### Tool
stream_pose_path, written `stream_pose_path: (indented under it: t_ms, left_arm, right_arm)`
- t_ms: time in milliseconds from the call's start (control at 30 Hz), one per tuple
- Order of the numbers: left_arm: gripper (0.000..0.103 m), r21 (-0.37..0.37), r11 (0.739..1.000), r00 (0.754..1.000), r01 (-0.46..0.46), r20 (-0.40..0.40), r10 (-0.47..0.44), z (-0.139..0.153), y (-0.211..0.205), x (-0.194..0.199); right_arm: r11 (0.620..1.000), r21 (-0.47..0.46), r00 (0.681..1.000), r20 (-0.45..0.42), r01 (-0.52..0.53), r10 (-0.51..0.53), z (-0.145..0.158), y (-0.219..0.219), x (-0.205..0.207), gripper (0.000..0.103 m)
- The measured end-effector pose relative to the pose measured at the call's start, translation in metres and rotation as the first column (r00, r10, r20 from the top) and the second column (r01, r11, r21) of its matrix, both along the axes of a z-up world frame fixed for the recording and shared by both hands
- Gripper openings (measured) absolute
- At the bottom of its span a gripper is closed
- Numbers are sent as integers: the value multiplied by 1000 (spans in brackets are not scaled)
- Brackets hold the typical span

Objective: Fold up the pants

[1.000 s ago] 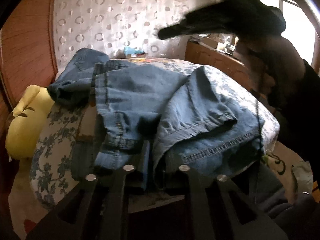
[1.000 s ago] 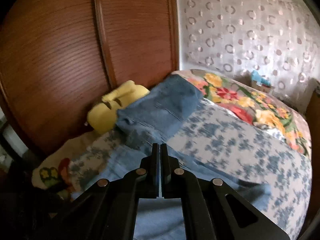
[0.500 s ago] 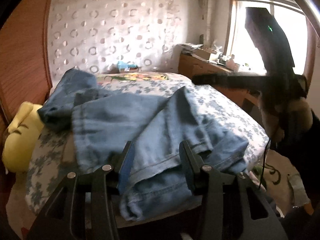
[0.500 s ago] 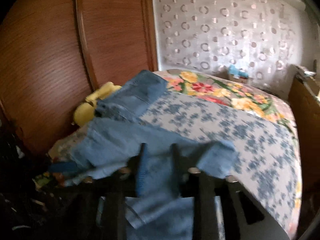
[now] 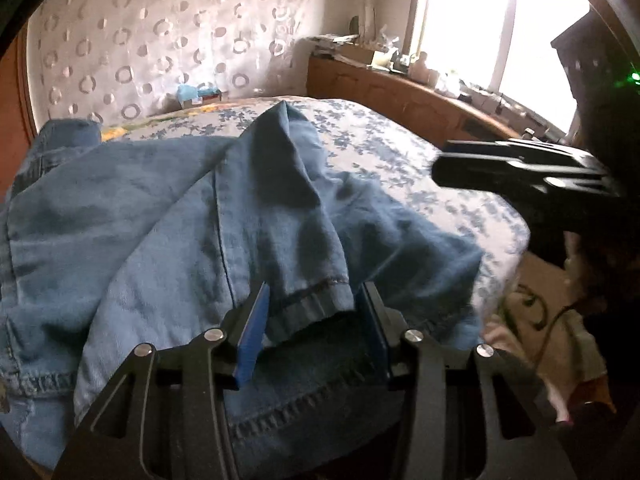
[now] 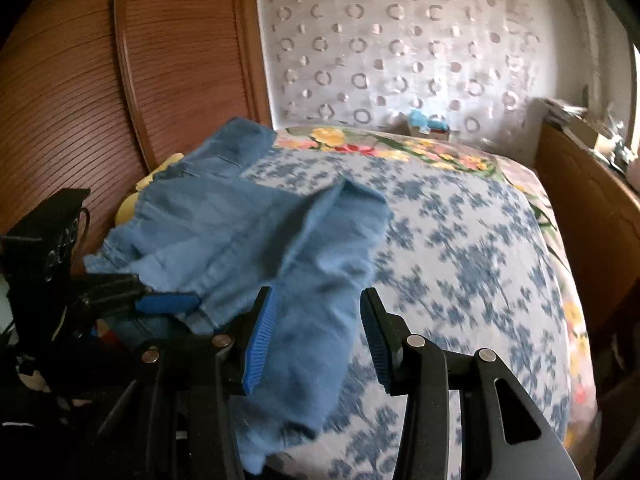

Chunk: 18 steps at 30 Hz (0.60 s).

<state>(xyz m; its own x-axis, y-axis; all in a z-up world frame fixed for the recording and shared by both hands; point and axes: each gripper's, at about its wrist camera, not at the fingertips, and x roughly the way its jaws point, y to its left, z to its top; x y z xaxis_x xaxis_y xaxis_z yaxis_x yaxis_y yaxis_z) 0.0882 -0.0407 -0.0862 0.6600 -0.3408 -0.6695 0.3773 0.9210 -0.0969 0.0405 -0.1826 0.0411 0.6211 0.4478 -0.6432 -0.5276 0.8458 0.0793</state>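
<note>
Blue jeans (image 5: 180, 220) lie bunched on the bed, with one leg doubled back over the rest. Its hemmed cuff (image 5: 316, 308) sits between the blue pads of my left gripper (image 5: 315, 286). Those jaws are closing, but the pads do not clamp the cuff. In the right wrist view a loose fold of the jeans (image 6: 248, 236) drapes between the fingers of my right gripper (image 6: 318, 292). Its jaws are opening, and a gap shows beside the right pad. The left gripper (image 6: 168, 302) shows at the denim's left edge. The right gripper (image 5: 520, 168) hovers over the bed's right side.
The bed has a blue floral cover (image 6: 460, 260). A ribbed wooden wardrobe (image 6: 100, 100) stands close on the left, with a yellow plush toy (image 6: 128, 208) wedged beside it. A cluttered wooden dresser (image 5: 400, 88) runs under the window. A small blue box (image 6: 428, 122) sits at the bed's head.
Both grippers were shut or nearly shut a second ago and now stand apart. Both have swung across the bed, and the pant leg now lies over the rest of the jeans.
</note>
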Motion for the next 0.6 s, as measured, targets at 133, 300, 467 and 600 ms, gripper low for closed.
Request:
stream_pose_path:
  t_ms: [133,300,467,600]
  left_arm:
    - [6,8,1000,999,-20,39,20,15,11,-2]
    - [6,32,989,983,-141,124,136,55,61,12]
    - [6,50,958,947,-282,175,269,83,118,38]
    - [8,49,938,934,-343,125,335,77,151,59]
  right_arm:
    - [1000,21,1000,-24,2,-1,-5,0,-6,45]
    - [999,52,999,-43,-15,17,-9,-1,-14,45]
    - [998,53,999,-48,-18,21,-19,-4,-22,45]
    - [998,55,998,-63,-15,18,-26,-9,-28,45]
